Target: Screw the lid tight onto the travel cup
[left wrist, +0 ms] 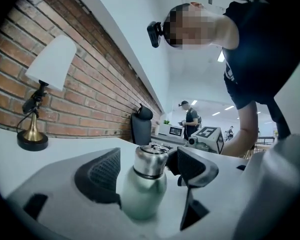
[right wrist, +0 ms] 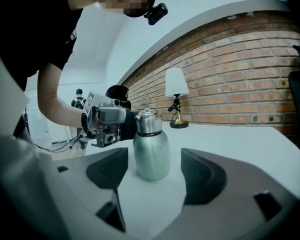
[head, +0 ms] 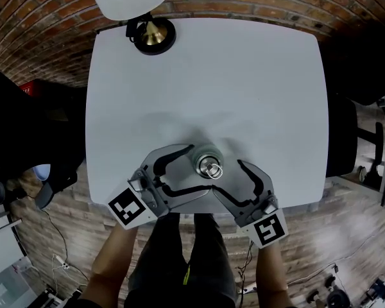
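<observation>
The travel cup [head: 208, 165] stands upright on the white table [head: 244, 82], near its front edge. It has a pale green steel body [left wrist: 142, 194] and a silver lid [left wrist: 151, 160] with a ring on top. My left gripper [head: 194, 168] is open, and its two pads flank the cup without pressing on it. From the other side my right gripper [head: 226, 176] is open too. In the right gripper view the cup [right wrist: 151, 154] stands just beyond that gripper's pads, and the lid [right wrist: 147, 121] sits on its neck.
A desk lamp [head: 153, 34] with a brass stem, black base and white shade stands at the table's far left corner. A brick wall runs behind the table. A black chair [left wrist: 140, 125] stands by the wall, and a person [left wrist: 191, 115] stands far off.
</observation>
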A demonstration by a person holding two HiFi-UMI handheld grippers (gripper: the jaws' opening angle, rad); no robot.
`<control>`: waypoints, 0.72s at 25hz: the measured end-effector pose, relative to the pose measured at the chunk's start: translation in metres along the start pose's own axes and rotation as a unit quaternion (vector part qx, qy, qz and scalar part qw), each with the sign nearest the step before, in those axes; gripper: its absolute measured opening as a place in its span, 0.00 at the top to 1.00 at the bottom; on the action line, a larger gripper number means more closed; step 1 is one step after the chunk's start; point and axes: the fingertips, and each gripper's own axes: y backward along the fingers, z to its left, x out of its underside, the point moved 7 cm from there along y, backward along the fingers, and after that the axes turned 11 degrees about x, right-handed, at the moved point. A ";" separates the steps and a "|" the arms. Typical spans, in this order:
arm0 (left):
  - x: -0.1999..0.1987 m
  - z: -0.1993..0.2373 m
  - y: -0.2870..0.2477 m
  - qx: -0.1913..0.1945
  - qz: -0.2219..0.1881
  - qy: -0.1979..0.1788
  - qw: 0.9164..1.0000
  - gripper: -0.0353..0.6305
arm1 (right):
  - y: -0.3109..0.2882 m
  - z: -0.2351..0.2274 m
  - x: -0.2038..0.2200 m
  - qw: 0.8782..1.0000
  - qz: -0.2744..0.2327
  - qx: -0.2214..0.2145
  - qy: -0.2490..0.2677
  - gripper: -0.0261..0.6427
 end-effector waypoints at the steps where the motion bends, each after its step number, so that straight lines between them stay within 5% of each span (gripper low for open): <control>1: 0.000 -0.003 0.008 -0.007 -0.004 0.005 1.000 0.43 | 0.004 0.000 0.000 1.000 0.004 0.004 -0.001 0.49; 5: 0.003 -0.020 0.041 -0.038 -0.001 0.033 0.999 0.44 | 0.020 0.001 -0.003 1.000 0.010 0.021 -0.005 0.50; 9: 0.009 -0.027 0.061 -0.090 0.012 0.044 0.995 0.78 | 0.032 -0.002 -0.013 0.999 0.008 0.049 -0.013 0.50; 10: 0.008 -0.027 0.063 -0.102 0.010 0.033 0.994 0.82 | 0.035 -0.003 -0.016 0.998 0.007 0.060 -0.014 0.53; 13: -0.001 -0.027 0.068 -0.147 -0.003 0.000 0.989 0.87 | 0.046 -0.005 -0.031 0.995 -0.008 0.095 -0.027 0.89; 18: -0.038 -0.037 0.074 -0.209 -0.021 -0.013 0.978 0.89 | 0.075 -0.003 -0.066 0.989 -0.037 0.132 -0.051 0.94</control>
